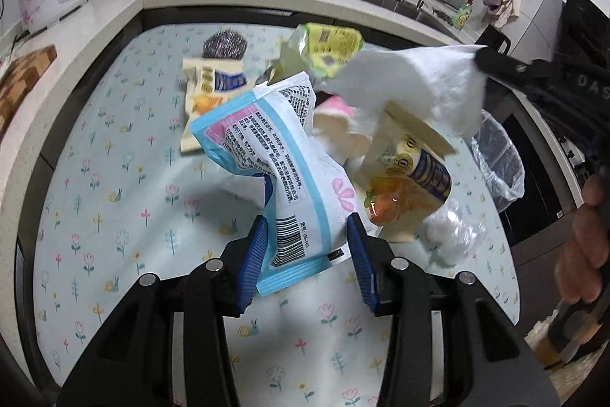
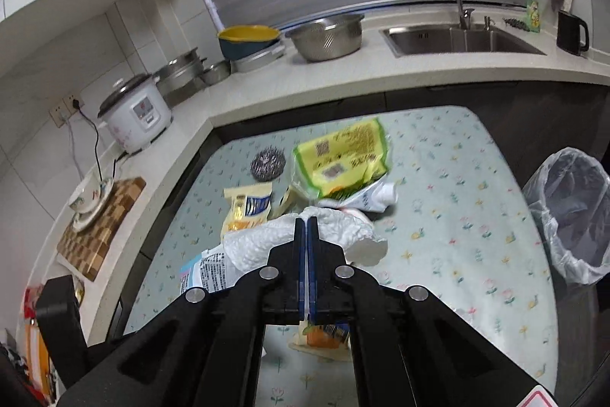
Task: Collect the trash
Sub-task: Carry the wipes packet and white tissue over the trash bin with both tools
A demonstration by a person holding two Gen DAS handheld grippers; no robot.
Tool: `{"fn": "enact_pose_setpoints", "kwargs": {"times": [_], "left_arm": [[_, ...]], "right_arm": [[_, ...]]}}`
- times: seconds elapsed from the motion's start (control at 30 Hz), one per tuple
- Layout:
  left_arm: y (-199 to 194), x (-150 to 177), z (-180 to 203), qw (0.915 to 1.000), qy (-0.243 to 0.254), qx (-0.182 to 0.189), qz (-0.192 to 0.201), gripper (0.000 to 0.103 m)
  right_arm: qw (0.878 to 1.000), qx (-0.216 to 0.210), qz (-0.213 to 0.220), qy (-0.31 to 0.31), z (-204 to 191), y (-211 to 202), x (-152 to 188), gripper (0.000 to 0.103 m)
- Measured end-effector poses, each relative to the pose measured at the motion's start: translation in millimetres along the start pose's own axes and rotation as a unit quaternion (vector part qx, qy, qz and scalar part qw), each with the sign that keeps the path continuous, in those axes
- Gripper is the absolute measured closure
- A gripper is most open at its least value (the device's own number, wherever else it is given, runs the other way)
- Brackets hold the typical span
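My left gripper (image 1: 307,235) is shut on a blue-and-white wet-wipe packet (image 1: 282,155) and holds it above the floral table. My right gripper (image 2: 307,222) is shut on a crumpled white paper towel (image 2: 328,235); the towel (image 1: 411,90) and that gripper (image 1: 492,61) also show in the left wrist view at upper right. On the table lie a yellow-green wrapper (image 2: 343,159), a cream snack packet (image 2: 248,208), another snack packet (image 1: 411,174) and a white squeezed tube (image 2: 373,199). The bin with a clear liner (image 2: 572,212) stands at the table's right.
A steel scouring ball (image 2: 268,163) lies at the far side of the table (image 2: 476,197). Crumpled clear plastic (image 1: 453,231) lies at right. The counter behind holds a rice cooker (image 2: 137,113), a steel colander (image 2: 328,35), a sink (image 2: 457,39) and a chopping board (image 2: 103,220).
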State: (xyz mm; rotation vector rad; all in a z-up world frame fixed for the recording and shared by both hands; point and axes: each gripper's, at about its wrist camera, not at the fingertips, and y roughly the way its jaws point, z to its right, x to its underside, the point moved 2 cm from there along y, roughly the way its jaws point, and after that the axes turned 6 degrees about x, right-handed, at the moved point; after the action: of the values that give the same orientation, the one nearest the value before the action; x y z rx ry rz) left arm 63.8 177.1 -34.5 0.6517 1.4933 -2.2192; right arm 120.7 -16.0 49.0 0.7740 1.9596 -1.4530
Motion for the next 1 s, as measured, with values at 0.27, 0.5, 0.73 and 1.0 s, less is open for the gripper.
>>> {"fn": "enact_pose_setpoints", "kwargs": {"times": [0.27, 0.5, 0.73, 1.0], "left_arm": [[-13.7, -38.7, 39.3, 0.9987, 0.026, 0.020, 0.040, 0.062], [-5.5, -70.3, 93.4, 0.9952, 0.072, 0.044, 0.050, 0.062], [31.9, -102.8, 173.9, 0.9871, 0.128, 0.088, 0.040, 0.062], [102.1, -115.8, 277.2, 0.9709, 0.189, 0.147, 0.002, 0.062]], "right_arm": [[0.997, 0.007, 0.067, 0.027, 41.5, -50.0, -59.1, 0.102], [0.993, 0.047, 0.100, 0.028, 77.2, -75.8, -75.2, 0.102], [0.986, 0.124, 0.100, 0.053, 146.5, -85.0, -70.0, 0.101], [0.971, 0.203, 0.072, 0.106, 248.8, -74.4, -50.8, 0.101]]}}
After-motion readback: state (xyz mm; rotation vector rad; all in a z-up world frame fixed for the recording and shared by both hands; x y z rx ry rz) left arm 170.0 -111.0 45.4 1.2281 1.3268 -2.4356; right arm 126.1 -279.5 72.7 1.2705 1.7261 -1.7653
